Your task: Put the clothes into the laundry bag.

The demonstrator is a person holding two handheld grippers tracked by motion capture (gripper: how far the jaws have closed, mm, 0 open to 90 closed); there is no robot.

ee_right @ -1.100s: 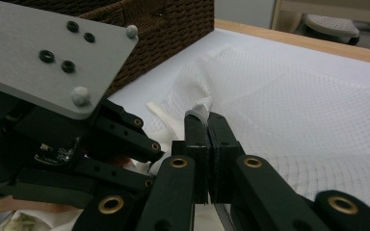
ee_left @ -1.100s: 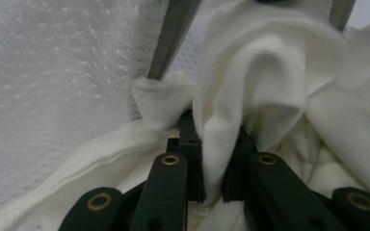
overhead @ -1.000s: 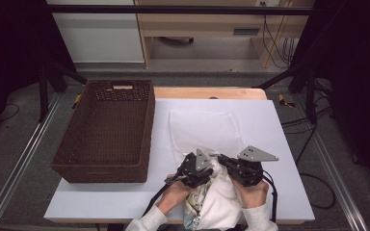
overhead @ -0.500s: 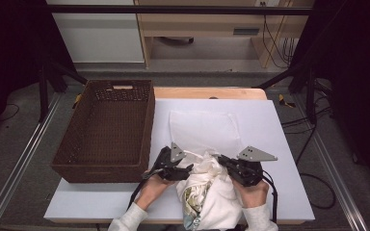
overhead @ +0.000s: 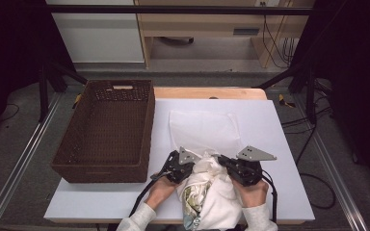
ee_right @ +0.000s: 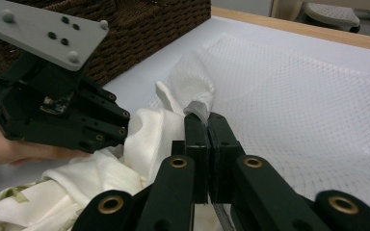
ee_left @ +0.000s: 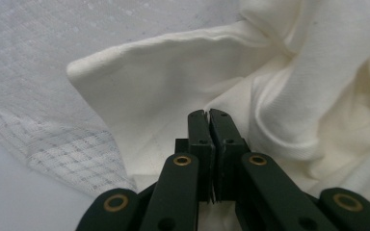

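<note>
The high view is evenly lit from above on the white bench (overhead: 279, 144), with dark, underexposed margins at left and right and only soft, short shadows; it is slightly soft and grainy. The left gripper view is bright and nearly washed out on the cream cloth (ee_left: 173, 91), its far corners blurred; the right gripper view is sharper, its nearest edges out of focus.

A: Where is the basket (overhead: 106, 130)?
B: On the table's (overhead: 279, 144) left side.
A: And the mesh bag (overhead: 204, 130)?
B: Right of it, flat, behind the bunched cloth (overhead: 212, 192) at the near edge.
</note>
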